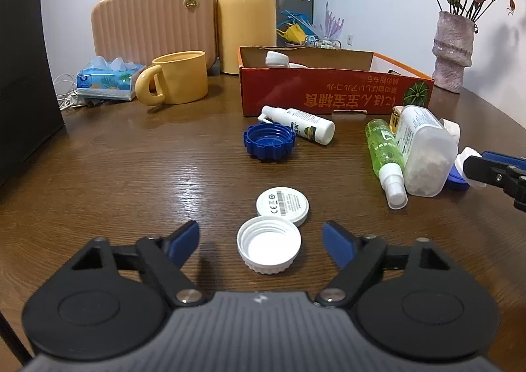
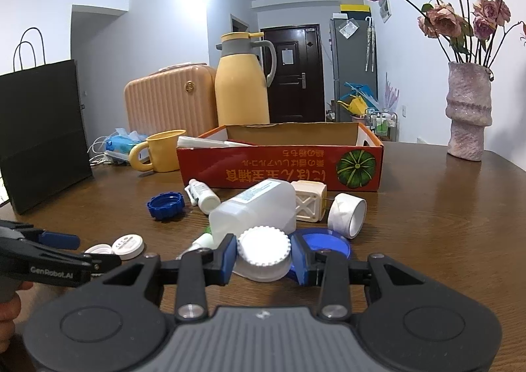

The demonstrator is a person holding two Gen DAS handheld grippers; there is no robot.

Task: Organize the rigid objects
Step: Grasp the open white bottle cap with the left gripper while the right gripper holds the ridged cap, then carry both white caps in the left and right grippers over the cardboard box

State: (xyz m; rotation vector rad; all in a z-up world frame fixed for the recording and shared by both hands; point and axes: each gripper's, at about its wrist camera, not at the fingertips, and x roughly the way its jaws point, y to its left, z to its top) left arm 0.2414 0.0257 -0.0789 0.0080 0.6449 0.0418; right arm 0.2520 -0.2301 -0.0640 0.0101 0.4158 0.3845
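Right gripper (image 2: 263,256) – blue lid (image 2: 328,240) half-hidden behind

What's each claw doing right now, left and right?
Left claw: open, straddling the white screw cap, not touching it.
Right claw: closed on the ridged white cap.

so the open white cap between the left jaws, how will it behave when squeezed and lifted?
The white screw cap lies mouth up, flat on the table, so it probably won't roll. It looks like thin rigid plastic, likely very light. Its ribbed skirt should give the left gripper pads some bite, though a hard squeeze might flex the rim.
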